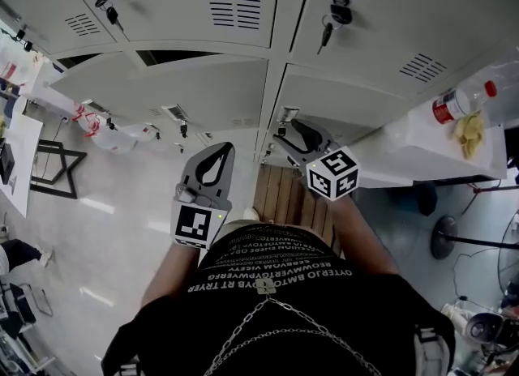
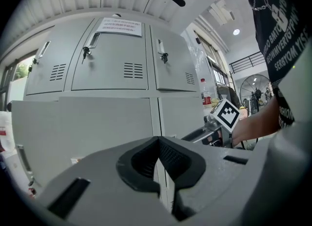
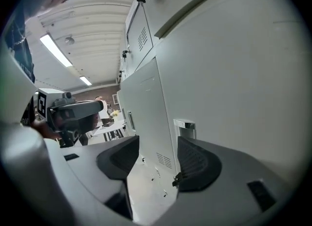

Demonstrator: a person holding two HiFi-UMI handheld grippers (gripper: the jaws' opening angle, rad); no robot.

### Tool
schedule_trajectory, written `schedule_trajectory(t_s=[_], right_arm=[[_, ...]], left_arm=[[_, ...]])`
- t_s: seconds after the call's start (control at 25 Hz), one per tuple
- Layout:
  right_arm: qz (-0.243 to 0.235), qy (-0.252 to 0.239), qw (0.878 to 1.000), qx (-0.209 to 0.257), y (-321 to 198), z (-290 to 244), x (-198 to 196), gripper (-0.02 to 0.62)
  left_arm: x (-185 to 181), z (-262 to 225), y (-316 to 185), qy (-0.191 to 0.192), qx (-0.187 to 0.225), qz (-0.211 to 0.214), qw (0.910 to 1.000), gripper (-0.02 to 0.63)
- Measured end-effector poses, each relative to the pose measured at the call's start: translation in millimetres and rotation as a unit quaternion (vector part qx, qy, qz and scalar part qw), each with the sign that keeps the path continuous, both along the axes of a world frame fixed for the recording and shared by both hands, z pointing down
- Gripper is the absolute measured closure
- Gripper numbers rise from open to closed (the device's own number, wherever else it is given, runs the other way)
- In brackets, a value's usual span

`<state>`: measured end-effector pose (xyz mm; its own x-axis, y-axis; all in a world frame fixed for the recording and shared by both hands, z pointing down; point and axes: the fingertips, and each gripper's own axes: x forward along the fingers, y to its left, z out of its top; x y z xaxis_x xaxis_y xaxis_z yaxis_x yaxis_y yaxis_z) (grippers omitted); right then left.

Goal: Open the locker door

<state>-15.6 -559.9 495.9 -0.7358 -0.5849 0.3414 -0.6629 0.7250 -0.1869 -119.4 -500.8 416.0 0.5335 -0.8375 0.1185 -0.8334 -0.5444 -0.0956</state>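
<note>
Grey right tool released, empty, near chrome recessed handle at frame centre on grey metal locker door; clamp handle lip squarely, pull steadily; left tool clenched, empty.

Two claws — left claw, right claw — two key bunches, one red-capped bottle

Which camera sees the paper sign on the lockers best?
The left gripper view: the paper sign faces it on an upper locker door, though its print is blurred. The head view and right gripper view don't show it.
</note>
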Motion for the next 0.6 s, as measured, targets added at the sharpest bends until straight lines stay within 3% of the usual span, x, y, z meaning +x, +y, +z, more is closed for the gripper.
schedule_trajectory(t_s=[0.6], right_arm=[[0.076, -0.008, 0.995, -0.057, -45, 24, -19, 0.302]], left_arm=[[-26, 4, 1, -0.004, -0.005, -0.009, 0.9999, 0.603]])
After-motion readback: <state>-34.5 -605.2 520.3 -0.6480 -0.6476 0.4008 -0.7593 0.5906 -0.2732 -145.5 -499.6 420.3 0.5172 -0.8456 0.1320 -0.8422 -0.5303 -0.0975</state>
